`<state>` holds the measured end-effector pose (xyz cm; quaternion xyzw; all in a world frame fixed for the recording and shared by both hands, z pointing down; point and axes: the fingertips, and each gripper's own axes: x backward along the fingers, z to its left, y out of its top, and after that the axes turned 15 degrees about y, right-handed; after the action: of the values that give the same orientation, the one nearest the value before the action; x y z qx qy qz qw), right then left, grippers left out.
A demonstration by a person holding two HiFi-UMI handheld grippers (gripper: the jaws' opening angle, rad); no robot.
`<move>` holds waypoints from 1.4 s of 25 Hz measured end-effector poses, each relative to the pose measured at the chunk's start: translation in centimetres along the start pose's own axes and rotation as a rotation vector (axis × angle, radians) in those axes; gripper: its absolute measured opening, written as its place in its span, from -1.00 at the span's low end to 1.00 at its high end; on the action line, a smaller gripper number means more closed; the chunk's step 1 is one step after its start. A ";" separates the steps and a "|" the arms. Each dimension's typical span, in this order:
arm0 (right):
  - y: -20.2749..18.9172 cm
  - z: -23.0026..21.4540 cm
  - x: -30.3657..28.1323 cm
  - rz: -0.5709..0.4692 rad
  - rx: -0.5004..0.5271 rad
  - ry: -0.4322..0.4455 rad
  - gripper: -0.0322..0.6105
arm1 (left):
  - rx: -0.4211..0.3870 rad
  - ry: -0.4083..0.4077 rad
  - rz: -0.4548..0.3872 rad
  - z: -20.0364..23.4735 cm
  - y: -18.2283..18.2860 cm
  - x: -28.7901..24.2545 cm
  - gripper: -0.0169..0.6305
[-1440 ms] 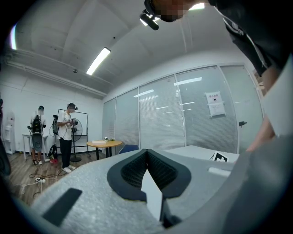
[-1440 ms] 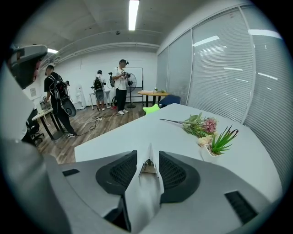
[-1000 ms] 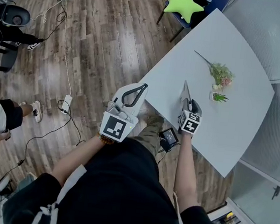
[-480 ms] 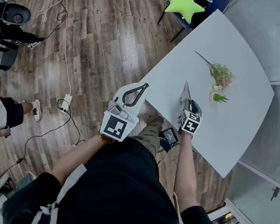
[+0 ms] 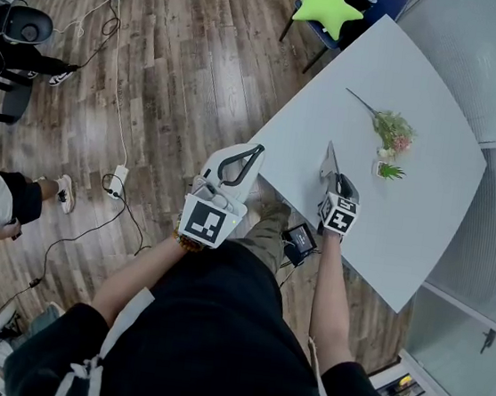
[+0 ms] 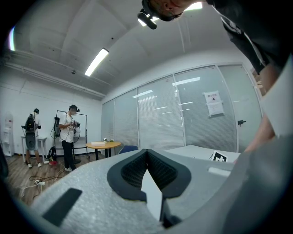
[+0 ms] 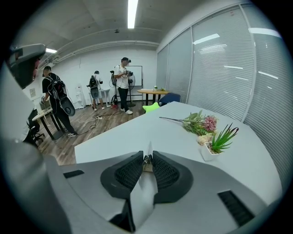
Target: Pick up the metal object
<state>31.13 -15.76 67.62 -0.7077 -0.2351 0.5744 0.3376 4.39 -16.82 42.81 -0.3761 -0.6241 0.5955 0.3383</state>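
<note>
the right gripper (image 7: pixel 147 156) is closing on a tiny metal object (image 7: pixel 147 163), half hidden between its jaws. the left gripper (image 6: pixel 147 152) is pressed together, empty.

Person wears a black top (image 5: pixel 212 341) with white sleeve trim. Left gripper (image 5: pixel 251 155) and right gripper (image 5: pixel 329 162): pale grey shells, black ribbed pads, black-and-white square-marker cubes.

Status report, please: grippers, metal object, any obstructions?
Left gripper shut, empty, off the table. Right gripper jaws closing on the metal object, pinched at their tips over the table. Flower sprig and potted plant well clear.
</note>
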 end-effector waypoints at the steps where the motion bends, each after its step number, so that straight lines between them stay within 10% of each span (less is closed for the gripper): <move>1: 0.0 0.0 0.0 -0.002 -0.003 0.002 -0.70 | -0.002 -0.001 0.002 0.0 -0.1 0.0 -0.91; 35: 1.9 0.1 1.9 -0.070 -0.007 0.000 -0.72 | -0.006 -0.038 -0.027 -1.2 0.6 -0.7 -0.91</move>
<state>31.37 -15.64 64.97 -0.7003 -0.2616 0.5614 0.3550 5.85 -16.82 42.29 -0.3570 -0.6373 0.5961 0.3333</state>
